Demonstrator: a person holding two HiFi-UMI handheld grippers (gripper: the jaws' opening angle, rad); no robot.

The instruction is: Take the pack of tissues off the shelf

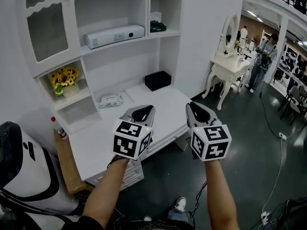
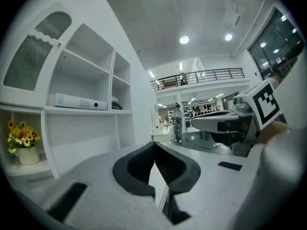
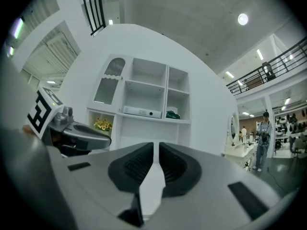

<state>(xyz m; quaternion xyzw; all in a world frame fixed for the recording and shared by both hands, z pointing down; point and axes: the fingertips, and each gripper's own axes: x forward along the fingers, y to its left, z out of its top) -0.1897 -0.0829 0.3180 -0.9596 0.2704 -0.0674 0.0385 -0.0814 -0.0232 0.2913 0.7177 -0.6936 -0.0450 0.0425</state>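
Observation:
The pack of tissues (image 1: 110,100) is a flat white packet with pale print. It lies on the white desk top (image 1: 105,143) under the shelves, below and right of the sunflower niche. My left gripper (image 1: 145,108) hovers over the desk's front part, right of the pack and nearer to me, its jaw tips touching with nothing held (image 2: 154,145). My right gripper (image 1: 192,104) floats beside it over the desk's right edge, jaws a narrow slit apart and empty (image 3: 156,145). Neither gripper view shows the pack.
A white shelf unit holds a long white device (image 1: 114,35), a dark green item (image 1: 157,27) and sunflowers (image 1: 63,79). A black box (image 1: 158,80) sits at the desk's back. A red-capped bottle (image 1: 59,128) stands left. A dressing table (image 1: 229,61) and a person (image 1: 263,61) are off right.

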